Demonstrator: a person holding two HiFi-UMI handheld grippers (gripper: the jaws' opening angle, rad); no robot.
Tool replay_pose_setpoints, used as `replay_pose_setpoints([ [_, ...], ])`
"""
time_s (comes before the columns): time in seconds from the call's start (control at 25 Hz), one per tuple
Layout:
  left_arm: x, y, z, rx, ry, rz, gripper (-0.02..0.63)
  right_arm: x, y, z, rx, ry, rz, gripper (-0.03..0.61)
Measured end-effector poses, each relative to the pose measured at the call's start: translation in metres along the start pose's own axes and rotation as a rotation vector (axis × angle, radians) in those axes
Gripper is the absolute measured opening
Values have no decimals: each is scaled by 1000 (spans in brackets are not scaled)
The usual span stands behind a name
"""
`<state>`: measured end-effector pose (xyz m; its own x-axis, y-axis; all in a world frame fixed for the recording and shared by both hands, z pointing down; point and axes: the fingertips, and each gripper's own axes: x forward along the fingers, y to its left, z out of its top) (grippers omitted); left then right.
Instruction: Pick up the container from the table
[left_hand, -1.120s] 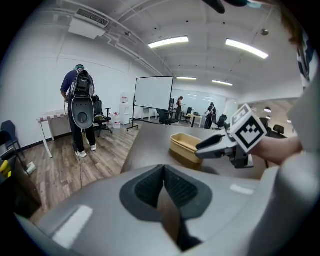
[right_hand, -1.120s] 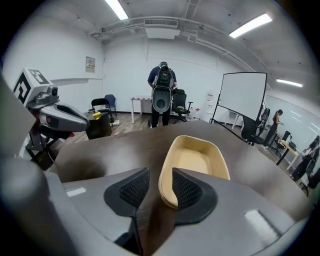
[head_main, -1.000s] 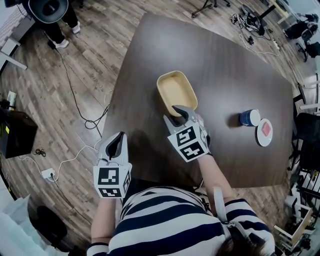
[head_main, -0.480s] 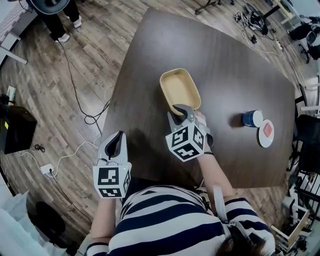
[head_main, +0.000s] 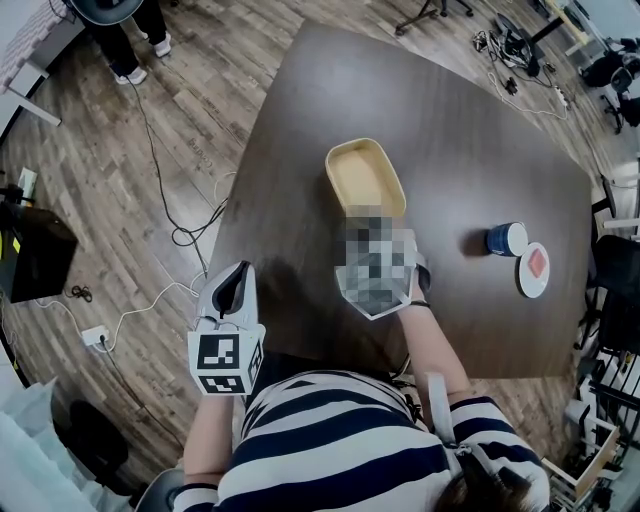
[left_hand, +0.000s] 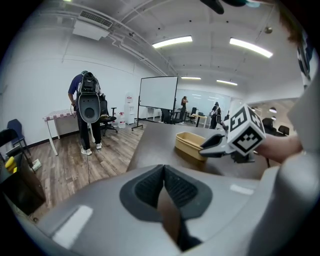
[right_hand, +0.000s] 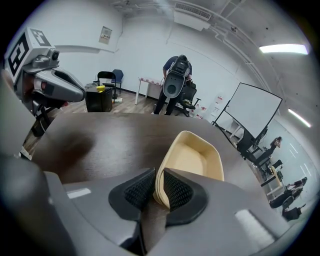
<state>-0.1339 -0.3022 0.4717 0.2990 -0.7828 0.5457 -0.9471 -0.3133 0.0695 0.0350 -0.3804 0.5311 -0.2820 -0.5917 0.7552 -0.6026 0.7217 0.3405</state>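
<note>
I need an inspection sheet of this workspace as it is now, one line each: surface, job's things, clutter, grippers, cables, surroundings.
Surface: dark table, holding three things.
Job's things: tan container, empty, upright, near the table's middle.
Clutter: blue cup and white disc, side by side at the table's right, apart from the container.
Grippers: right gripper closing, pads on the container's near wall; left gripper shut, empty, by the table's near-left edge.
Cables: cables on the floor left of the table; more beyond its far-right corner.
Surroundings: wood floor, standing person, whiteboard, chairs.
</note>
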Motion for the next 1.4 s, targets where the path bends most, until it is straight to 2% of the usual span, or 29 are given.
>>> replay_pose_setpoints([
  [0.16,-7,3,0,-7,-11,2,0,-7,-1,5,6,-13,-16,34],
  [0.72,-44,1,4,1,-89,-23,0,-60,17,5,-2,-36,-94,34],
  [1.4,-89,-3,-2,17,-145,-28,0,-130,71,-16,44,-62,-93,34],
])
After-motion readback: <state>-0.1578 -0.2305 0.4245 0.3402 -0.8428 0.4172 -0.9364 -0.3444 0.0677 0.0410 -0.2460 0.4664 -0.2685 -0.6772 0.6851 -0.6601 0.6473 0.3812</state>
